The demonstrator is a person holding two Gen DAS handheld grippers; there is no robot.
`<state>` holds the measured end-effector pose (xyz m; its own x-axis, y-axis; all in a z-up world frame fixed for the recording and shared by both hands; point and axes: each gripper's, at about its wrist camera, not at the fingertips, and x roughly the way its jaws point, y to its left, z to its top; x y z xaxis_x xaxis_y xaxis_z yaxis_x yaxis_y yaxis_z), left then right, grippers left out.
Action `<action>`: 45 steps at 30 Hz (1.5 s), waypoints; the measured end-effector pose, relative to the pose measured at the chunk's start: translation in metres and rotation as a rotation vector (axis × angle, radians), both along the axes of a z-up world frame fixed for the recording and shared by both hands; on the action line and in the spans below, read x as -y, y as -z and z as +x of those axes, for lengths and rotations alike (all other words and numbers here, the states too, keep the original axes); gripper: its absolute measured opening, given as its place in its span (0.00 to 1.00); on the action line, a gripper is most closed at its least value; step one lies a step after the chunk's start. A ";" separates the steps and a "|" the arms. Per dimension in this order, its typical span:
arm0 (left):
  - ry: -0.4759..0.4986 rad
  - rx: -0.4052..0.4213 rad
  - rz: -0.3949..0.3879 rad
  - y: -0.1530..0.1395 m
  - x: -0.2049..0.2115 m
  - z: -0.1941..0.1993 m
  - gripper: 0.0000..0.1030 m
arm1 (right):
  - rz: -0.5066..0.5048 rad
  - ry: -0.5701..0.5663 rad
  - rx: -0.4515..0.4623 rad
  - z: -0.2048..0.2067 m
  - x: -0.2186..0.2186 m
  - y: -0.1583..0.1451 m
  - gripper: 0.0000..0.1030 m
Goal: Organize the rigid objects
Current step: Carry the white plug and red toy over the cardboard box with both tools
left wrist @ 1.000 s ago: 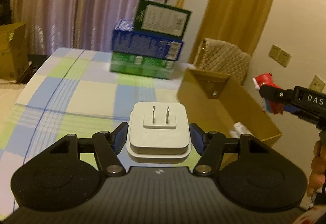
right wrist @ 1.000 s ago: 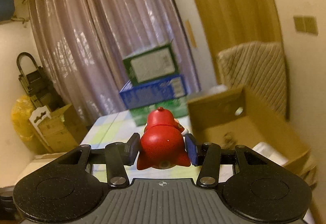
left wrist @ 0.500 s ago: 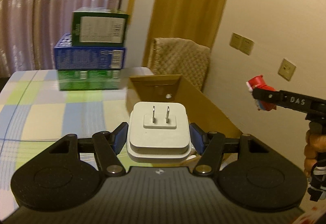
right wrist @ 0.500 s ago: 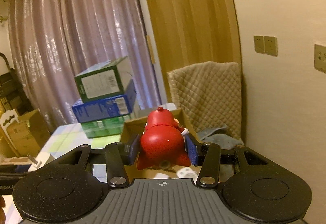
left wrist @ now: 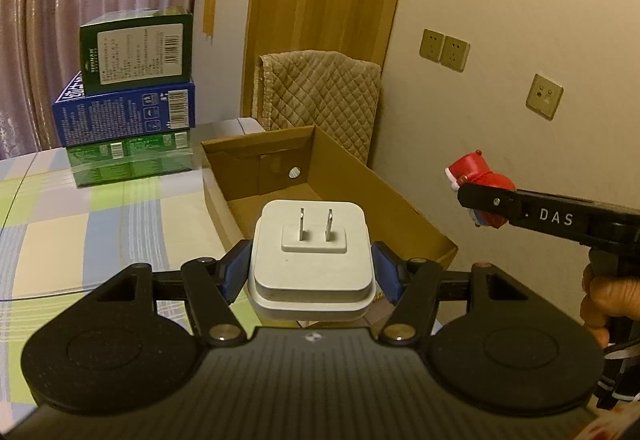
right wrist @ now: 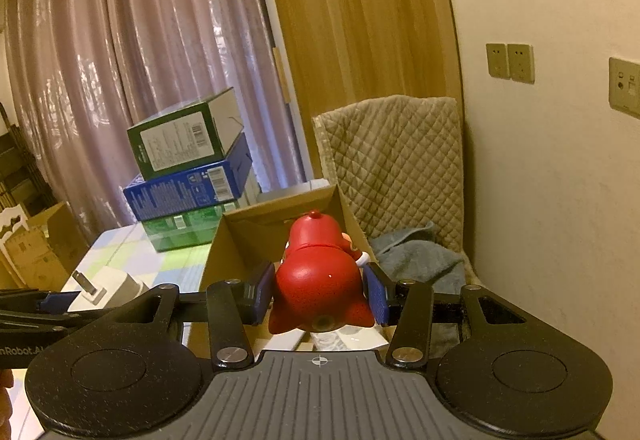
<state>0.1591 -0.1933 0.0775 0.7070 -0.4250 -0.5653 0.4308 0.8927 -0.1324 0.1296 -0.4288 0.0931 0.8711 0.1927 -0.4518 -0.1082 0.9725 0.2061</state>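
The left gripper [left wrist: 310, 274] pinches a white plug adapter [left wrist: 310, 260] above the near end of the cardboard box [left wrist: 360, 180]; to its right, the right gripper [right wrist: 320, 294] pinches a red toy figure [right wrist: 318, 280] over the box's right side

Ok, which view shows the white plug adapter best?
Left wrist: the white plug adapter sits centred between the left gripper pads, prongs facing the camera. The right wrist view catches only its edge at lower left.

white plug adapter [left wrist: 310, 256], prongs up, held above open cardboard box [left wrist: 408, 208] at tabletop's edge; red toy figure [right wrist: 320, 280] likewise held over box.
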 end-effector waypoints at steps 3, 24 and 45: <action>0.007 -0.006 0.007 0.002 0.004 0.003 0.58 | -0.013 -0.007 -0.002 0.003 0.000 -0.001 0.44; 0.067 -0.057 0.130 0.024 0.036 0.102 0.58 | -0.115 -0.079 -0.089 0.081 -0.013 0.029 0.44; 0.181 -0.085 0.327 0.093 0.071 0.164 0.58 | -0.188 -0.124 -0.182 0.153 -0.021 0.077 0.44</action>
<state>0.3234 -0.2645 -0.0160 0.5814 -0.3259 -0.7455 0.5853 0.8040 0.1050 0.2829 -0.4078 0.0166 0.7472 0.1909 -0.6367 -0.2063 0.9772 0.0509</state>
